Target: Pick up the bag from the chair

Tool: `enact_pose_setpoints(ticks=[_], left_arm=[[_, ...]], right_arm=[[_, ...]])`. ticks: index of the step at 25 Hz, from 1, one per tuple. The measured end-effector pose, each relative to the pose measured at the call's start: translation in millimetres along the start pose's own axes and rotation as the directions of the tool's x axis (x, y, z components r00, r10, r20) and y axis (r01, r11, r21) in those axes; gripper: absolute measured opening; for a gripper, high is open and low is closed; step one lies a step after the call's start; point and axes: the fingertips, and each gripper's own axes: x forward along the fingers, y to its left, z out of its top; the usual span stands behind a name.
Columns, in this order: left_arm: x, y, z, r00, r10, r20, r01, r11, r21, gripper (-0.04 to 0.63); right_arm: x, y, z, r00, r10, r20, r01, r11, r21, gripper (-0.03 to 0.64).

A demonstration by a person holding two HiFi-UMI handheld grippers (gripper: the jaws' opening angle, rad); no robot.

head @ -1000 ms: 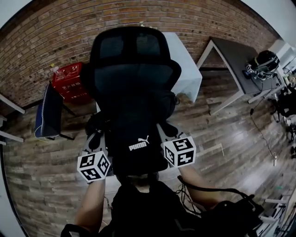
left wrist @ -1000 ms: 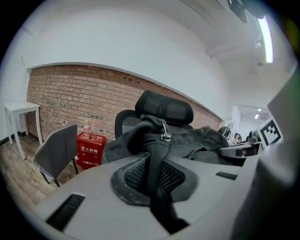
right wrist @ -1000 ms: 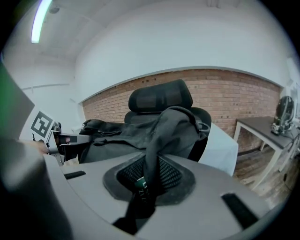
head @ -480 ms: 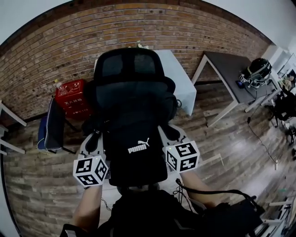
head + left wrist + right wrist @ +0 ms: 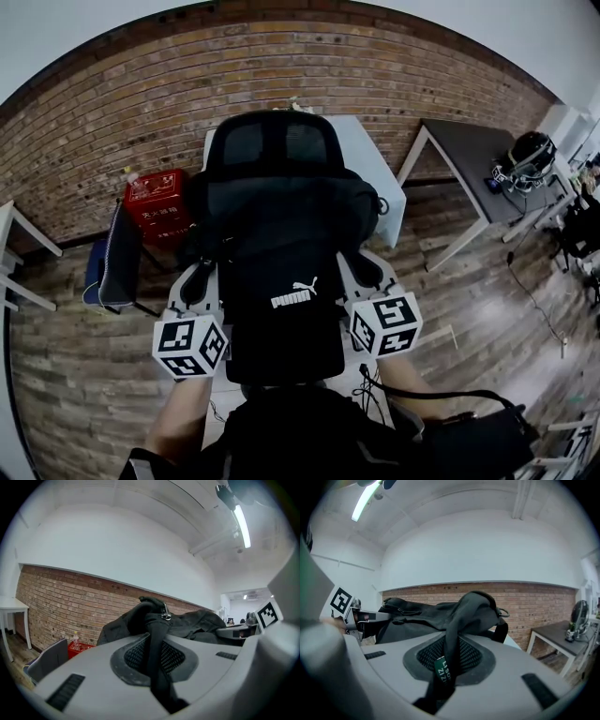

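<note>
A black backpack [image 5: 281,281] with a white logo hangs in front of the black mesh office chair [image 5: 272,145], covering its seat and lower back. My left gripper [image 5: 197,286] is shut on the bag's left shoulder strap [image 5: 157,658]. The strap runs out between the jaws up to the bag [image 5: 187,623]. My right gripper [image 5: 367,274] is shut on the other strap [image 5: 447,656], which carries a green tag, with the bag [image 5: 422,616] just beyond it. Both straps look taut. I cannot tell whether the bag's bottom touches the seat.
A red crate [image 5: 157,200] stands against the brick wall at the left, beside a dark folded panel [image 5: 112,258]. A white table [image 5: 375,169] is behind the chair. A dark table [image 5: 469,150] with a helmet [image 5: 525,152] stands at the right. Cables lie on the wooden floor.
Both grippers and the backpack have shifted slightly right and toward me. The head view has tilted up, showing more wall above the chair.
</note>
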Motion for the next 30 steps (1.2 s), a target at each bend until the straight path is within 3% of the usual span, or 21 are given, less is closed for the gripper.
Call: enact_pose_setpoints(ticks=[11,30], left_arm=[[-4.9,0.8,24.6,0.999,-0.005,0.051,0.003,0.999,0.034,0.037],[-8.7,-11.4,32.5,0.996,-0.019,0.088,0.013,0.998,0.065,0.035]], right_arm=[[0.8,6.0,15.5,0.999,-0.003,0.032,0.004,1.0,-0.023,0.064],[-7.8,0.2,20.1,0.998,-0.015,0.058,0.017,1.0,-0.025,0.064]])
